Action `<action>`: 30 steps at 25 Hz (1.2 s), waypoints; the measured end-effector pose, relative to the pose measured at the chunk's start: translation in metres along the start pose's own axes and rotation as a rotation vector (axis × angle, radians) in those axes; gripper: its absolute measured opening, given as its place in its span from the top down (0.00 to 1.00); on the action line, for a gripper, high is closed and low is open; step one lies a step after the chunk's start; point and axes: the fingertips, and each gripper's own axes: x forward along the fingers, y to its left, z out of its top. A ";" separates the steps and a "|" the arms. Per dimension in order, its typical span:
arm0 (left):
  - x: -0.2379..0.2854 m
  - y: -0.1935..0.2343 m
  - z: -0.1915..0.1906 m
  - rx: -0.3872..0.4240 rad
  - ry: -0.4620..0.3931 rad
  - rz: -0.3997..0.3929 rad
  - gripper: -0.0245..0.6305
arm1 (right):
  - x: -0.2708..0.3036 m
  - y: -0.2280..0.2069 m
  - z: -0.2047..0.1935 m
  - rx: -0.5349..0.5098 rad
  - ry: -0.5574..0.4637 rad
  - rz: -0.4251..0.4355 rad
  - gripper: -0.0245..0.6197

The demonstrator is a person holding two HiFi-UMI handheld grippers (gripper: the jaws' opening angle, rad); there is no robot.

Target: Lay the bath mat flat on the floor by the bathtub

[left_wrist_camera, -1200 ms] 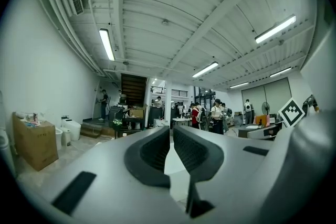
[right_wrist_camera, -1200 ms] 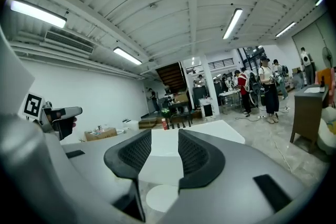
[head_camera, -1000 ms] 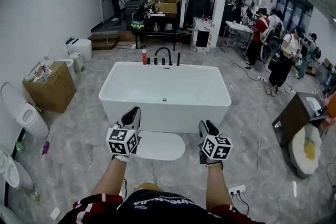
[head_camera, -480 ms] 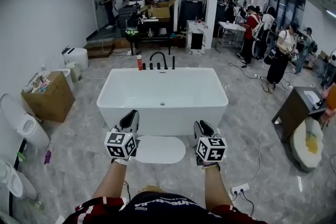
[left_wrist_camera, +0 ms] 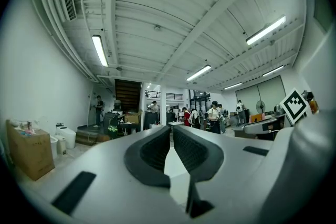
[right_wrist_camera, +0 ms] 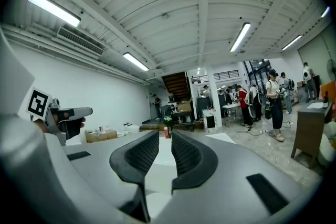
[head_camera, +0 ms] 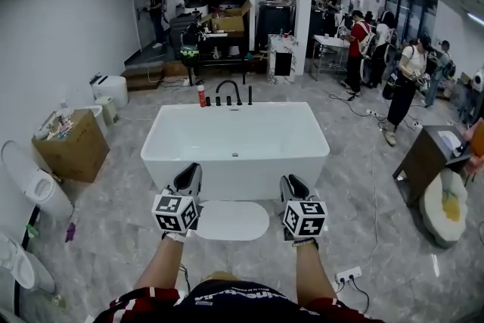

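Both grippers are held level at the person's front, side by side. The left gripper (head_camera: 189, 179) has its jaws drawn together to a sliver, and nothing is in them. The right gripper (head_camera: 294, 188) has just been closing. A narrow gap remains between its pads, and nothing is in it. The mat (head_camera: 231, 221) lies below and between the two on the floor (head_camera: 113, 223). Neither gripper touches it. Its left end sits under the left gripper and its right end stops short of the right one, so the left hand is judged nearer. It is a white oval and appears flat. Its long axis runs left to right, parallel to the near wall of the tub (head_camera: 236, 166) just beyond. The placement appears complete.
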 end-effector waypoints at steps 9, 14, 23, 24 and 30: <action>-0.015 0.002 0.001 0.002 -0.001 -0.002 0.91 | -0.011 0.013 0.006 -0.021 -0.025 -0.010 0.87; -0.021 0.001 0.002 0.002 -0.006 -0.005 0.91 | -0.013 0.018 0.006 -0.028 -0.026 -0.007 0.89; -0.026 0.003 -0.003 -0.017 -0.001 -0.010 0.91 | -0.009 0.029 -0.002 -0.047 0.008 0.005 0.91; -0.027 0.003 -0.004 -0.018 0.000 -0.010 0.91 | -0.009 0.030 -0.002 -0.047 0.007 0.006 0.91; -0.029 0.005 -0.002 -0.025 -0.001 -0.006 0.91 | -0.009 0.032 0.000 -0.050 0.010 0.006 0.91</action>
